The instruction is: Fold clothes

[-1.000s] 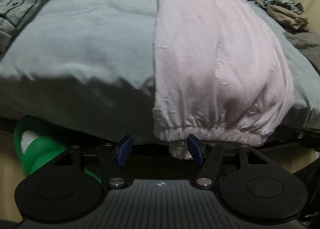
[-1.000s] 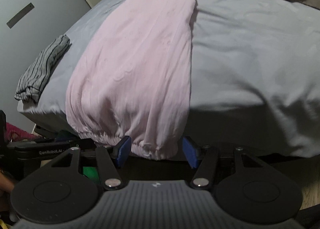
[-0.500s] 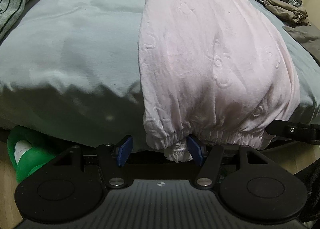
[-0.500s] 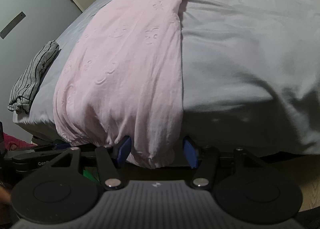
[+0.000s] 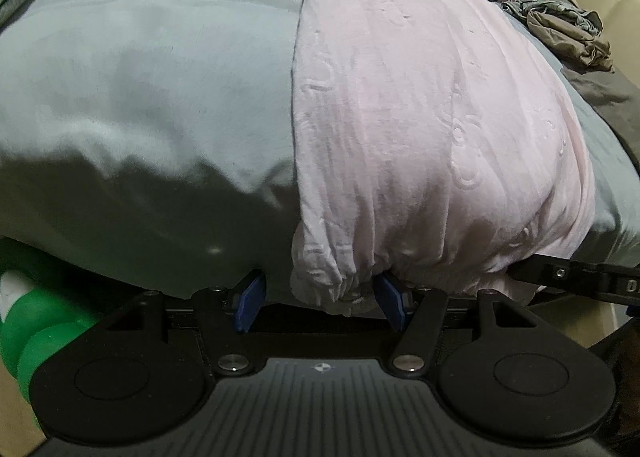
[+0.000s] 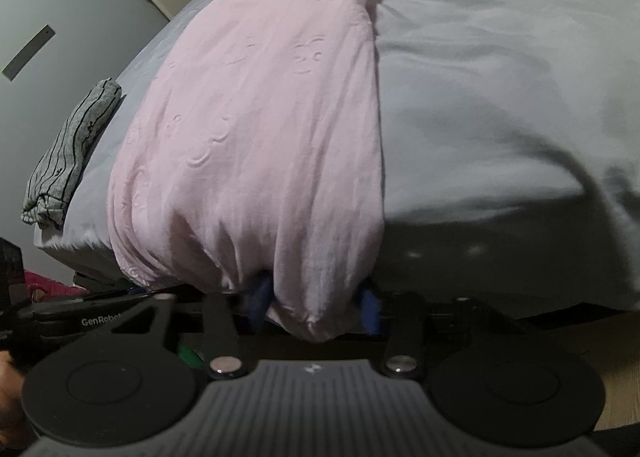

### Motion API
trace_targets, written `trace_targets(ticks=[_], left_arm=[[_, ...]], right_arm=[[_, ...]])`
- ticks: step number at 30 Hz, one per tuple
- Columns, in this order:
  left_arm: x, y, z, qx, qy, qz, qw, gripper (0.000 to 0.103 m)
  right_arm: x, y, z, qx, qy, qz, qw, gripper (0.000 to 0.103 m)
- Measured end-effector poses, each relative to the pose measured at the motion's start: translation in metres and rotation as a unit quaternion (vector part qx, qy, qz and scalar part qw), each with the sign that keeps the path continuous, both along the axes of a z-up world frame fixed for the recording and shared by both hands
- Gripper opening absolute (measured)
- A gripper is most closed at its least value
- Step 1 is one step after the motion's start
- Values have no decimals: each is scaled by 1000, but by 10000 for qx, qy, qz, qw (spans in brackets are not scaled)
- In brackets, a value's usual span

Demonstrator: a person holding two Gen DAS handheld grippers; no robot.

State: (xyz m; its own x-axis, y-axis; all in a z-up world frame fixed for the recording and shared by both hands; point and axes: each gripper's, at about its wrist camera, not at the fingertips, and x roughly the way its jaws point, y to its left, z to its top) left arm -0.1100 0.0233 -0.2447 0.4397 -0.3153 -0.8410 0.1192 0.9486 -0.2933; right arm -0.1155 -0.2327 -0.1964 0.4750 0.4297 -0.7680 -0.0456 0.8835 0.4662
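The right gripper [image 6: 316, 307] was closing its jaws with a corner of the pink garment's [image 6: 256, 129] gathered hem bunched between the blue pads, though the pads did not yet look pressed hard on the cloth. The left gripper [image 5: 320, 307] stood wide open, the other hem corner sagging between its pads, nearer its right one, and not pinched.

Ahead of both grippers the grey bed cover [image 5: 152, 69] filled most of each view. The pink garment lay on it as one long strip running away from the grippers, its hem hanging over the near edge of the bed. Off to the left of the right gripper sat a grey striped garment [image 6: 74, 149], apparently folded. Beyond the left gripper, far right, lay a heap of crumpled clothes [image 5: 560, 17].

The pink piece looked smoothed and possibly folded lengthwise; my judgement is that the crosswise fold remained, and the heap was untouched.

Both grippers pointed steeply down at the bed's edge, side by side, level with the hem.
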Motion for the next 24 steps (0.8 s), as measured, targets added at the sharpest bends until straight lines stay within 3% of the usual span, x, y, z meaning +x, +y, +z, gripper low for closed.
trace_targets(ticks=[2,6,10,18,24], left_arm=[[-1,1,0,-116,71,-59,9999,45],[-3,0,2,-114,70,-214,9997,31],[2,3,4,-247,111,-320,9991,8],[4,16,14,-494,184,-392,9978,5],[-10,12,35,-315,-44,-730,9968,5]], right_arm=[[0,2,3,42,-31,86,9999,18],[-2,5,6,25,-70,166,9998,16],[-2,4,9,61,-78,179,9998,12],[-6,12,22,137,-212,296,9992,8],[-16,10,37,144,-187,259,9994,7]])
